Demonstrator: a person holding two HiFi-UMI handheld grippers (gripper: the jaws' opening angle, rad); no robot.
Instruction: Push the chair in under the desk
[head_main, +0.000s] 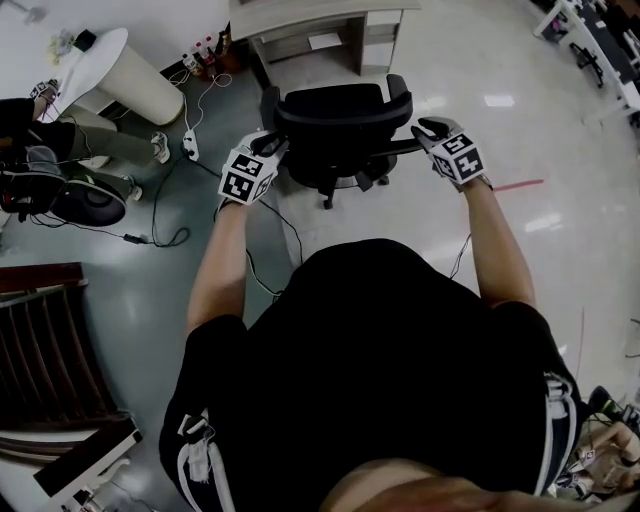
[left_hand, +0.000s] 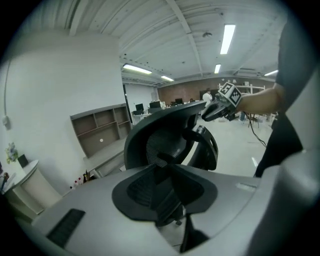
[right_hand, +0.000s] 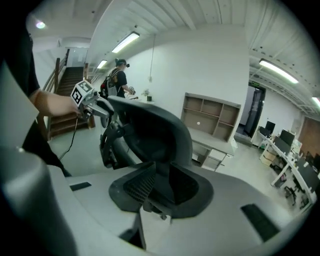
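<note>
A black office chair stands on the pale floor with its back toward me, a short way in front of the grey desk. My left gripper is at the left edge of the chair's back, and my right gripper is at the right edge. In the left gripper view the jaws stand a little apart, with the backrest just beyond them. The right gripper view shows the same: its jaws are slightly apart at the backrest. I see no pad pressing on the chair. The desk has open shelves.
A white round table stands at the far left, with a power strip and cables on the floor near it. A seated person is at the left edge. Dark wooden slats lie at the lower left. More desks stand at the far right.
</note>
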